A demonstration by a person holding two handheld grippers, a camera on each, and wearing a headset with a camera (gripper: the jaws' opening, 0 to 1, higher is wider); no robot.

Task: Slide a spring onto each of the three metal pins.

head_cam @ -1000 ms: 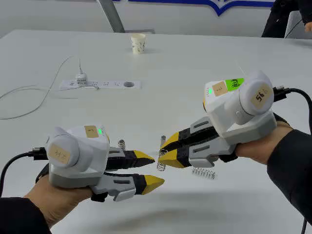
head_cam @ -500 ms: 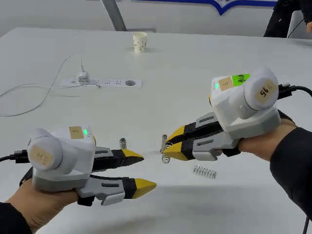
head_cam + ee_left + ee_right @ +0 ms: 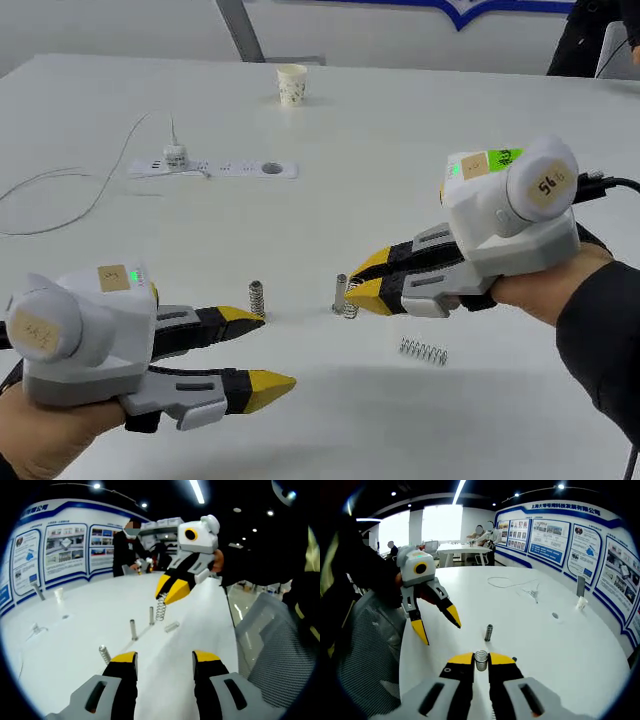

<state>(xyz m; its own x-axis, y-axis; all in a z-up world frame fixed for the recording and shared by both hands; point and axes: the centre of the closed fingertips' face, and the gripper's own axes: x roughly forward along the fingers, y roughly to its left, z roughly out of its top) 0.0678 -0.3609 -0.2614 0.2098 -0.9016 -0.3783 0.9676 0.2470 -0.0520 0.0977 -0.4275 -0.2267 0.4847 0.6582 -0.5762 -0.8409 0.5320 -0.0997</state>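
My right gripper (image 3: 358,287) is shut on a spring (image 3: 350,309) that hangs from its tips right beside a bare metal pin (image 3: 340,290). Looking along its jaws, the right gripper (image 3: 481,657) pinches that spring (image 3: 481,660). A second pin (image 3: 257,297) stands to the left with a spring on it (image 3: 489,632). My left gripper (image 3: 272,350) is open and holds nothing, near and left of the pins. In the left gripper view the open left gripper (image 3: 165,656) faces two bare pins (image 3: 151,615) (image 3: 133,629) and the sprung pin (image 3: 104,653). A loose spring (image 3: 423,351) lies on the table.
A white power strip (image 3: 210,170) with a plugged cable lies at the far left of the white table (image 3: 400,180). A paper cup (image 3: 291,84) stands near the far edge. A person in dark clothes (image 3: 590,35) is at the far right.
My left gripper has drawn back to the left, away from the pins. The right gripper has shifted slightly up and right with the spring still in its jaws.
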